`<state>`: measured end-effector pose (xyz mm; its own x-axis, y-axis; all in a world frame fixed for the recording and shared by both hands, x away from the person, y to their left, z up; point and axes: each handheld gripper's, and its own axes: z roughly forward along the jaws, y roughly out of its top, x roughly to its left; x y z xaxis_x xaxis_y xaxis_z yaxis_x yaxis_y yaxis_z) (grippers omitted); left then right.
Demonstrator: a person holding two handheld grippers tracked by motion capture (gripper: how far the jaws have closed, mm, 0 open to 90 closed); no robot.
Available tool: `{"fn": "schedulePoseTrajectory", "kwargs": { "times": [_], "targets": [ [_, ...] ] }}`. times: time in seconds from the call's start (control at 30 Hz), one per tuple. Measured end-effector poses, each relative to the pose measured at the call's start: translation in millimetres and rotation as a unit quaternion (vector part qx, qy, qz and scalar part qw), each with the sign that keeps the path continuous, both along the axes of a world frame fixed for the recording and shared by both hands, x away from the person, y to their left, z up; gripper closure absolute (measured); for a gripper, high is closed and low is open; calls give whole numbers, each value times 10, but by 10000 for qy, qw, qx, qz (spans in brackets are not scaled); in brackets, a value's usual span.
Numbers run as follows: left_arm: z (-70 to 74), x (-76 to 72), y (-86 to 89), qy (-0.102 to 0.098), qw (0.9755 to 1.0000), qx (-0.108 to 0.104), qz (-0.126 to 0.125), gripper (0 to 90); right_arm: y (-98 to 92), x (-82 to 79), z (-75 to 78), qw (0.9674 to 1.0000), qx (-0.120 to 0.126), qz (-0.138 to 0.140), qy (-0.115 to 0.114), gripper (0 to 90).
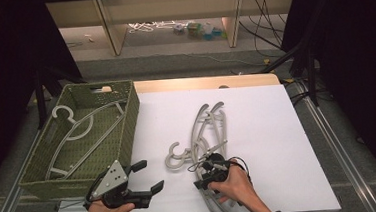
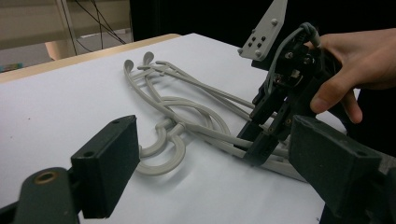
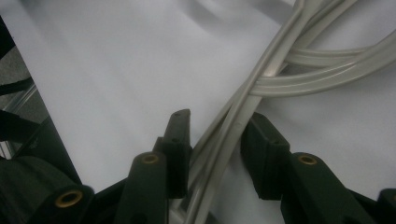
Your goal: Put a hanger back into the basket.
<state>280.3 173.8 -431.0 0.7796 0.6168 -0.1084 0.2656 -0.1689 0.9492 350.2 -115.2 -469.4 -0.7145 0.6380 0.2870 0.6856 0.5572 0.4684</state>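
**Grey hangers on the white board: light, stiff, and tangled**

The white table top (image 1: 258,131) carries a loose heap of grey plastic hangers (image 1: 205,135) near its middle, just right of the green woven basket (image 1: 127,125), which already holds more hangers (image 1: 77,129) of the same kind; the heap runs lengthwise from the far side of the board toward the person, its long axis close to that line, with the arm tips (image 1: 211,107) pointing away and the hooks (image 1: 175,156) curling out to the left, toward the basket.

Judged by their thin moulded bars, these should be light and rigid, with a little spring; smooth plastic may slide in hard pads, and because the arms cross and nest, lifting one will likely drag its neighbours; a hold on a single straight bar, clear of the crossings, looks the safest.

The right gripper (image 1: 207,177) sits low over the near end of the heap; in the right gripper view its jaws flank a pair of bars (image 3: 224,140), the left pad against them, the right pad narrowly apart, so no firm clamp yet.

The left gripper (image 1: 148,176) hovers between basket and heap, jaws spread wide and carrying nothing.
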Motion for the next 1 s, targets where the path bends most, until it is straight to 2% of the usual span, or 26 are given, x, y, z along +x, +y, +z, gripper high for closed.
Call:
{"fn": "schedulePoseTrajectory", "kwargs": {
  "times": [0.07,0.2,0.3,0.53,0.57,0.63,0.7,0.73,0.77,0.83,0.87,0.9,0.93,0.97,1.0],
  "targets": [
    [2,0,0,-12,10000,6,-11,164,-13,2,14,10000,-16,31,66,647],
    [0,0,1,-2,10000,2,2,164,-33,8,36,9999,104,-67,1,709],
    [0,-1,0,1,10000,-1,-2,166,-46,16,49,9999,101,61,21,719],
    [3,-1,3,-19,10000,3,-9,166,-68,7,92,9999,141,72,18,745],
    [0,-8,-1,38,10000,-51,34,166,-78,5,108,9999,141,76,3,752],
    [-1,0,5,4,10000,-84,22,167,-115,5,141,9997,216,106,-11,766],
    [3,8,15,-47,10000,-28,15,168,-153,-4,189,9996,140,232,-103,780],
    [1,10,16,-42,10000,-33,25,169,-174,-3,208,9990,83,390,-204,790],
    [4,8,21,-42,10000,6,56,169,-199,-9,236,9988,41,435,-198,812],
    [0,9,19,-8,9999,-72,69,170,-257,-9,276,9975,13,627,-324,818],
    [9,3,27,-8,9999,-4,116,172,-287,-8,294,9960,78,818,-355,824],
    [11,13,35,-71,9999,38,82,173,-310,-15,321,9954,113,879,-357,825],
    [3,21,31,-65,9999,-14,84,174,-336,-21,349,9949,45,929,-383,825],
    [8,21,33,-58,9999,76,139,176,-366,-23,369,9937,-49,1030,-438,825],
    [4,23,26,-20,9998,69,160,179,-398,-25,385,9923,-97,1126,-507,825]
  ]
}}
